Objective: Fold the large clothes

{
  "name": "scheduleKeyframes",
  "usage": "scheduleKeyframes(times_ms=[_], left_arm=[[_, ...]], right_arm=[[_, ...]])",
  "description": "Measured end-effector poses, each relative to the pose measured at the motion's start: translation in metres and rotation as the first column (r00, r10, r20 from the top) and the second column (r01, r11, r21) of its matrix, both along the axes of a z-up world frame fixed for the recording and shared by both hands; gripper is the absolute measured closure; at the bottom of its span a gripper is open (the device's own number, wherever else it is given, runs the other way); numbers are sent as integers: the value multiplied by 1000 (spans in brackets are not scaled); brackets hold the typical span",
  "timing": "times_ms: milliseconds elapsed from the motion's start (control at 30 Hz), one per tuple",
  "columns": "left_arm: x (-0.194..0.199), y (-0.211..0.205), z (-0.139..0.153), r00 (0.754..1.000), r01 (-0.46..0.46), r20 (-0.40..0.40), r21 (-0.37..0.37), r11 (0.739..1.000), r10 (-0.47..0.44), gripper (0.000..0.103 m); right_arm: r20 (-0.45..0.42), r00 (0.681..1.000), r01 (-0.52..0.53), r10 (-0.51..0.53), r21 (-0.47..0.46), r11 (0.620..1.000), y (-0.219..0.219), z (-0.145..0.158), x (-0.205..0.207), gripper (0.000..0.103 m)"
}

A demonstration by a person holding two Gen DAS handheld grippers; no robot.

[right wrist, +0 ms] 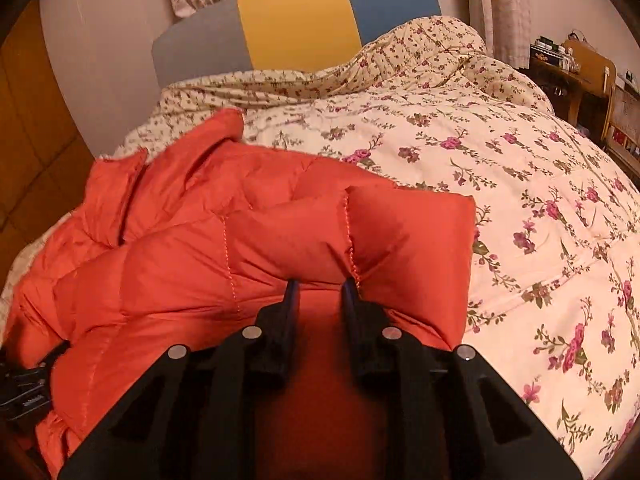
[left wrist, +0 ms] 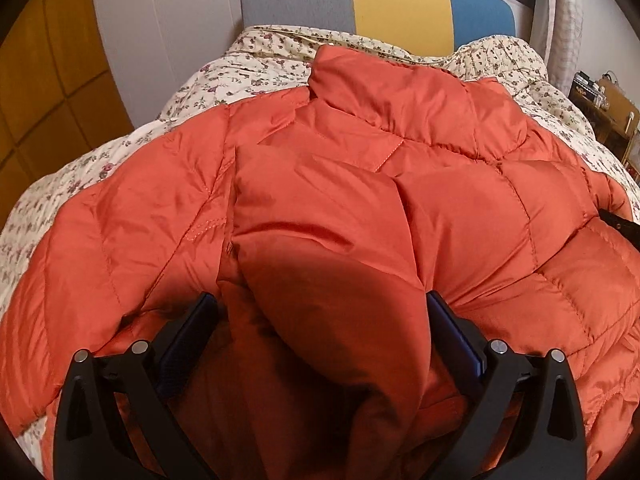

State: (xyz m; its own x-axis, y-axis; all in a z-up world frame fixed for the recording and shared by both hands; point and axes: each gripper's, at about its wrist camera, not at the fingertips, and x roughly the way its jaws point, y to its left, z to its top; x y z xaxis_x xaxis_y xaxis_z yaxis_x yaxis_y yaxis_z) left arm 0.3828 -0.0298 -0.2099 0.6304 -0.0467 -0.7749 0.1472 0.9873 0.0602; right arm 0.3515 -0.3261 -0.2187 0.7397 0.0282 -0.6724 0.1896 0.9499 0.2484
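An orange quilted puffer jacket (left wrist: 400, 184) lies spread on the bed, collar toward the headboard. In the left wrist view my left gripper (left wrist: 322, 304) stands wide open, with a puffy fold of the jacket, likely a sleeve, bulging between its fingers (left wrist: 452, 328). In the right wrist view the same jacket (right wrist: 180, 264) lies at the left, and my right gripper (right wrist: 320, 288) is shut on a padded edge of it, the fabric pinched between the narrow-set fingers (right wrist: 290, 300). The other gripper's black body (right wrist: 24, 384) shows at the far left edge.
A floral quilt (right wrist: 500, 200) covers the bed, bunched up near the grey, yellow and blue headboard (right wrist: 296, 28). A wooden desk with clutter (right wrist: 576, 68) stands to the right. A yellow panelled wall (left wrist: 44, 80) is to the left. Curtains hang behind the headboard.
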Motion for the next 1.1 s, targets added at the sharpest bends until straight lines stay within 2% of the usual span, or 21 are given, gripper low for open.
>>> scheduleKeyframes(times_ms=[33,67,167,267,333,467,567,700,833,933,1033,1100], left_arm=[[0,0,0,1000,0,-1,0,1000,0,3],[1,-1,0,1000,0,-1,0,1000,0,3],[2,-1,0,1000,0,-1,0,1000,0,3],[1,-1,0,1000,0,0,1,1000,0,3],[1,0,0,1000,1,0,-1,1000,-1,3],[1,0,-1,1000,1,-2,0,1000,-1,3],[1,1,-1,1000,1,-5,1,1000,-1,3],[0,1,-1,1000,1,-3,1,1000,-1,3],[0,0,0,1000,0,0,2,1000,0,3],[0,-1,1,1000,0,2,4,1000,0,3],[0,-1,1,1000,0,2,5,1000,0,3],[0,-1,0,1000,0,2,5,1000,0,3]], right_arm=[[20,1000,-1,1,0,1000,1,3,-11,70],[41,999,2,-1,-16,1000,3,8,-23,67],[54,999,11,-8,-46,999,9,16,-53,67],[5,998,59,-59,-26,998,0,5,-69,69],[-22,997,78,-78,-14,997,-4,-3,-67,70],[-81,993,82,-89,-84,993,6,-12,-51,69],[-82,992,85,-97,-132,988,14,-13,-50,69],[-74,993,88,-97,-121,989,12,-14,-54,68],[-39,994,98,-104,-138,986,15,-9,-61,67],[42,996,88,-83,-126,988,18,2,-74,66],[109,994,13,0,-123,992,27,14,-82,66],[105,993,-42,58,-147,988,35,17,-78,65]])
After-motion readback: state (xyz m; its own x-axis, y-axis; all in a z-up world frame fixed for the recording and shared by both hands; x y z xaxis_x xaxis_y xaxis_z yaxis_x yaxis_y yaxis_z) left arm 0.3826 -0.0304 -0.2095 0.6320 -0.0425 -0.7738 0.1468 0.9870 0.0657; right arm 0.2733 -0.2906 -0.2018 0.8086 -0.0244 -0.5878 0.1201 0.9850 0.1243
